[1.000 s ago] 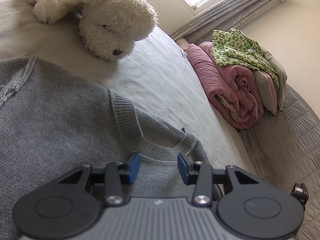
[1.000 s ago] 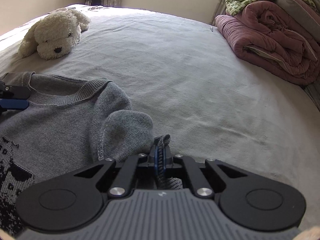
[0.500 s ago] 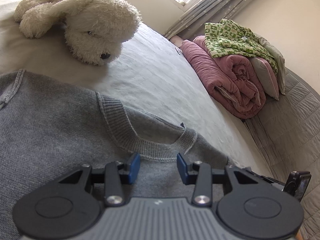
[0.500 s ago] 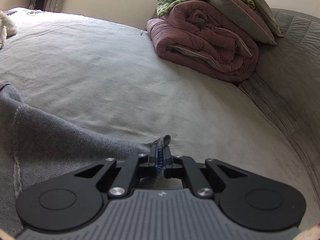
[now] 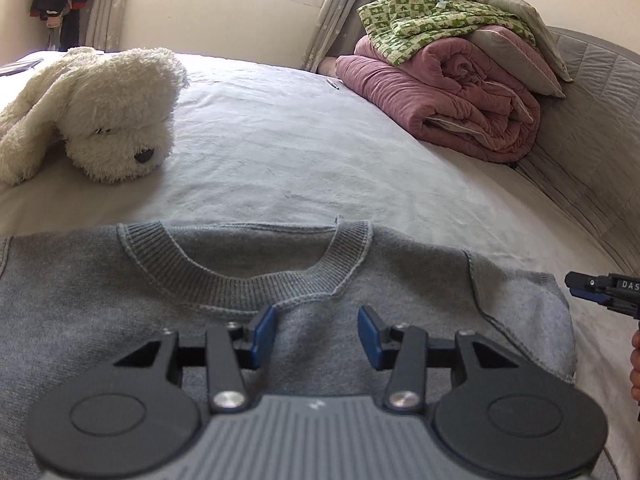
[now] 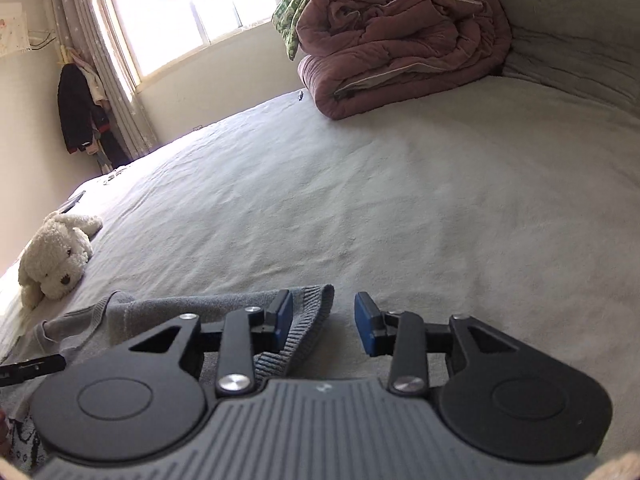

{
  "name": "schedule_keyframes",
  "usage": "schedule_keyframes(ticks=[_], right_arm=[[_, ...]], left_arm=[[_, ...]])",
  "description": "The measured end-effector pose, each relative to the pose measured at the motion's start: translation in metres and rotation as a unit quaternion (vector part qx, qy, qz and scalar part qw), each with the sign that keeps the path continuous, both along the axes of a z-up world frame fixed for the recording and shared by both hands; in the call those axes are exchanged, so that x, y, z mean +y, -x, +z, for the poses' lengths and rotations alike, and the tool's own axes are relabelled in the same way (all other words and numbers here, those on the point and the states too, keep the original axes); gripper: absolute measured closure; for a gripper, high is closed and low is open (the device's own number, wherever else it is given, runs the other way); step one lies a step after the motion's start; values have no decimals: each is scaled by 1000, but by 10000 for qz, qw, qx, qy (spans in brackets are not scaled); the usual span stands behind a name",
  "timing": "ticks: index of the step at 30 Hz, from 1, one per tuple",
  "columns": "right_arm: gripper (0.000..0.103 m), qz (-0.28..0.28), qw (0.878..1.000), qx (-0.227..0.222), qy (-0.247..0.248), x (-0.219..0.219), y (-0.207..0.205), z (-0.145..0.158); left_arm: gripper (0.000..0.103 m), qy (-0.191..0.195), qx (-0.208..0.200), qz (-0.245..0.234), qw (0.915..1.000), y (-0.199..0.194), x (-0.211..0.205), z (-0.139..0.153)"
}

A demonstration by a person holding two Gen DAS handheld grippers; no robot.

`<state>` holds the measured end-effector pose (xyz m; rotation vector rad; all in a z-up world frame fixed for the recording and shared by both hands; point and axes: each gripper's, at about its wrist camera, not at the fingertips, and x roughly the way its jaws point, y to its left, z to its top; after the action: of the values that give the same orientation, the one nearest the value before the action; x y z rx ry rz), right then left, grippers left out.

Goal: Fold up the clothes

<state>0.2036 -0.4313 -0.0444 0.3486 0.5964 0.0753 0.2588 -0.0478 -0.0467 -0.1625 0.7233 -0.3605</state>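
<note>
A grey knit sweater lies flat on the bed, its ribbed neckline facing the far side. My left gripper hovers open just below the neckline, nothing between its blue pads. In the right wrist view the sweater's ribbed cuff lies on the sheet between the fingers of my right gripper, which is open; the cuff rests against the left pad. The right gripper's tip also shows at the right edge of the left wrist view, beside the sweater's shoulder.
A white plush dog lies on the bed beyond the sweater, to the left. A rolled pink duvet with a green patterned garment and pillows is stacked at the headboard. Pale sheet spreads between them. Dark clothes hang by the window.
My right gripper pulled the sleeve cuff out to the right, then opened and let it go. The left gripper swung to face the neckline squarely and stayed open.
</note>
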Motion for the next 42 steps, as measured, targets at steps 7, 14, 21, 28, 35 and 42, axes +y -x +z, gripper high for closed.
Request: schedule_keyframes(ticks=[7, 14, 21, 28, 35, 42], right_arm=[[64, 745, 9957, 476, 285, 16, 5, -6], [64, 571, 9976, 374, -151, -1, 3, -4], [62, 995, 9935, 492, -243, -1, 13, -1], [62, 1545, 9852, 611, 416, 18, 24, -1], [95, 2011, 9694, 743, 1196, 46, 27, -9], [100, 1941, 9468, 691, 2474, 56, 51, 4]], left_arm=[[56, -898, -217, -287, 9953, -14, -37, 21], [56, -1120, 210, -493, 9923, -82, -46, 36], [56, -1016, 825, -750, 9886, -114, -61, 16], [71, -1065, 711, -717, 9892, -112, -70, 14], [100, -1342, 395, -651, 9880, -100, -84, 14], [101, -1212, -382, 49, 9919, -79, -79, 36]])
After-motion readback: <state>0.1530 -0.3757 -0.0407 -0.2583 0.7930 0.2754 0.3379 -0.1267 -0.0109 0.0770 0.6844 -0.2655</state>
